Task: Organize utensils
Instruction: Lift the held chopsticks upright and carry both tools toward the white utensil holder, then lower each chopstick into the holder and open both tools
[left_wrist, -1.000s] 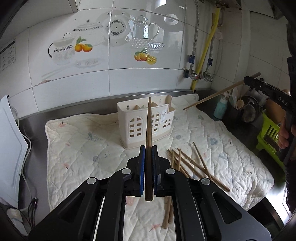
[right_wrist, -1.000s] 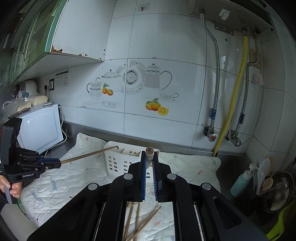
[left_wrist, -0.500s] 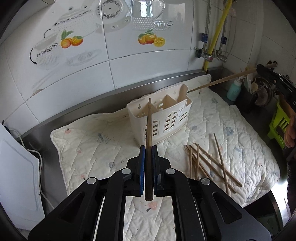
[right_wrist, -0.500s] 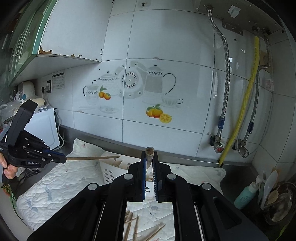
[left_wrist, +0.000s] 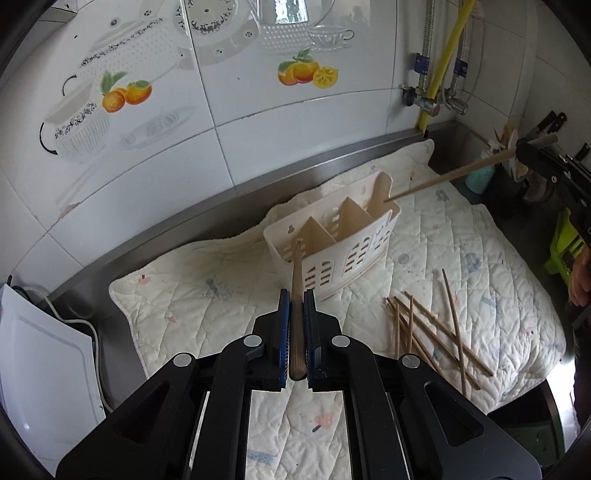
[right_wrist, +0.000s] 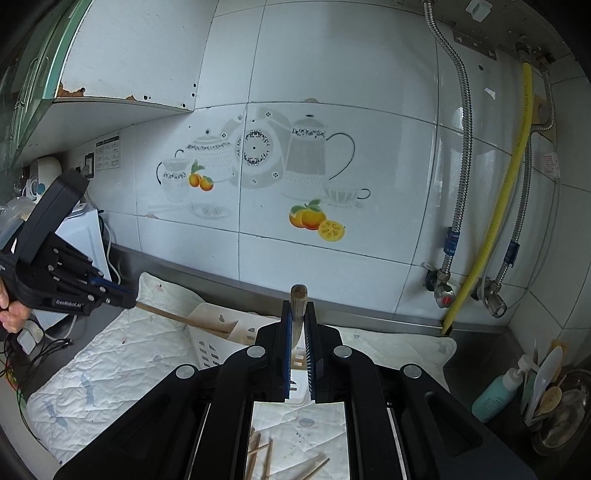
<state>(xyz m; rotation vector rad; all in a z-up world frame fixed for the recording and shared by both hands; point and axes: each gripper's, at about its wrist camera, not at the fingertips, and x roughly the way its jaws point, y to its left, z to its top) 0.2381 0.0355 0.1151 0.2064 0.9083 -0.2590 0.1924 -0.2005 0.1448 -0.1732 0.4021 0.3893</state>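
1. Now your left gripper (left_wrist: 295, 325), clamped on a chopstick (left_wrist: 296, 295), has closed in on the white utensil caddy (left_wrist: 332, 254); a second ago the tip was short of it, and it now sits at the left compartment's rim.
2. Your right gripper (right_wrist: 298, 332) pinches a second chopstick (left_wrist: 447, 177), whose tip has reached the caddy's right end.
3. Judgement: both insertions are imminent. Loose chopsticks (left_wrist: 432, 328) remain on the quilted mat (left_wrist: 221, 295).

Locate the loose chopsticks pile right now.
In the left wrist view, the loose chopsticks lie on the quilted mat, right of the white utensil caddy and the left gripper.
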